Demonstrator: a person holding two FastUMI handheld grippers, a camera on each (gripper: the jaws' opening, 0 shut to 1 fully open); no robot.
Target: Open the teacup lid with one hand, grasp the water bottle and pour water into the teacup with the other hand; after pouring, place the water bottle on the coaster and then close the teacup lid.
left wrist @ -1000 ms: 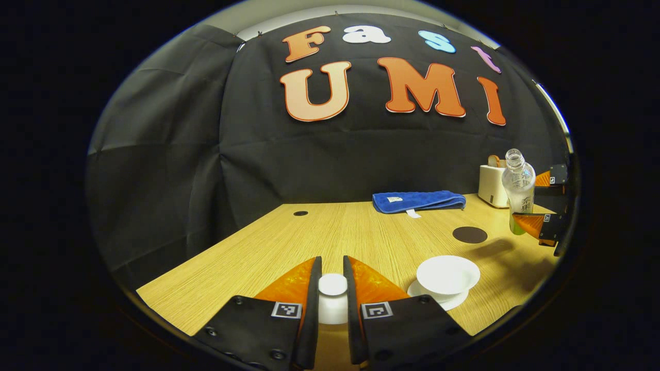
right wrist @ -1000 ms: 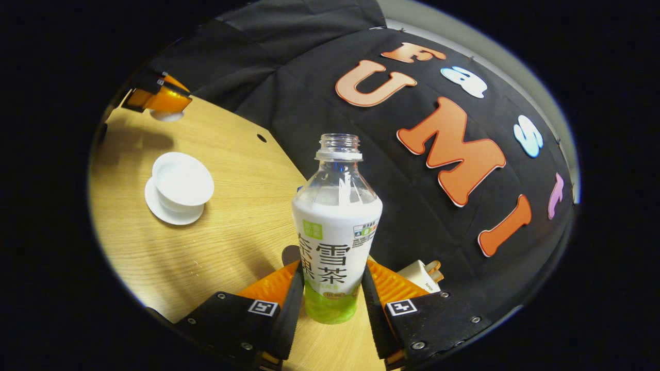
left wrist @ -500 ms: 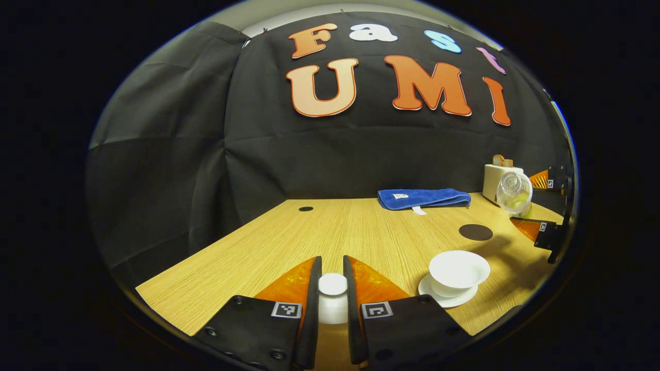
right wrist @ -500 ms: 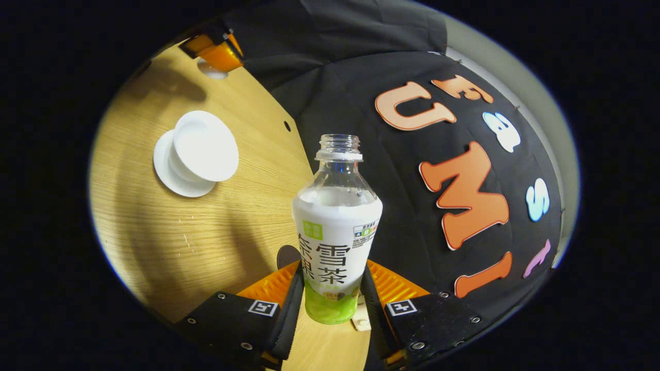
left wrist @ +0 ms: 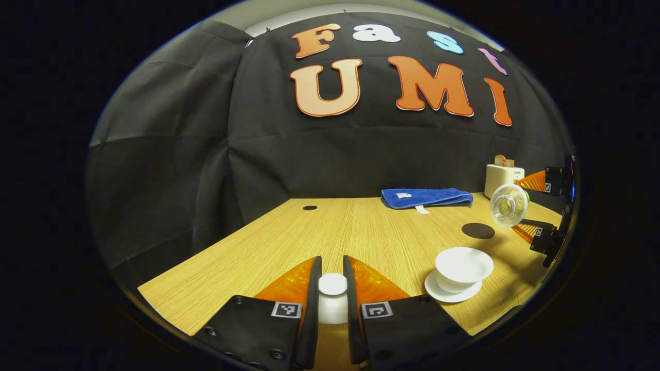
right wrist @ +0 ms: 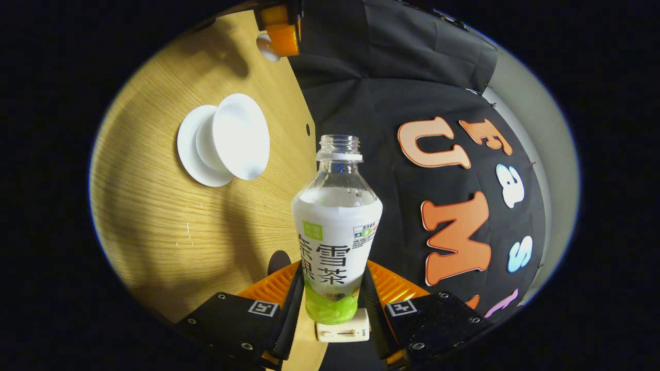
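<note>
Pouring step in hand: left gripper (left wrist: 332, 288) pinches the lid (left wrist: 332, 284) aside over the desk (left wrist: 361, 232), right gripper (right wrist: 332, 288) clamps the tipped water bottle (right wrist: 337, 226), whose mouth must next reach over the open teacup (left wrist: 463, 264).

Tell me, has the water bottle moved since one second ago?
Yes. In the left gripper view, the water bottle stood upright before the white box; now it is tipped over, its mouth facing the camera, above the teacup.
</note>
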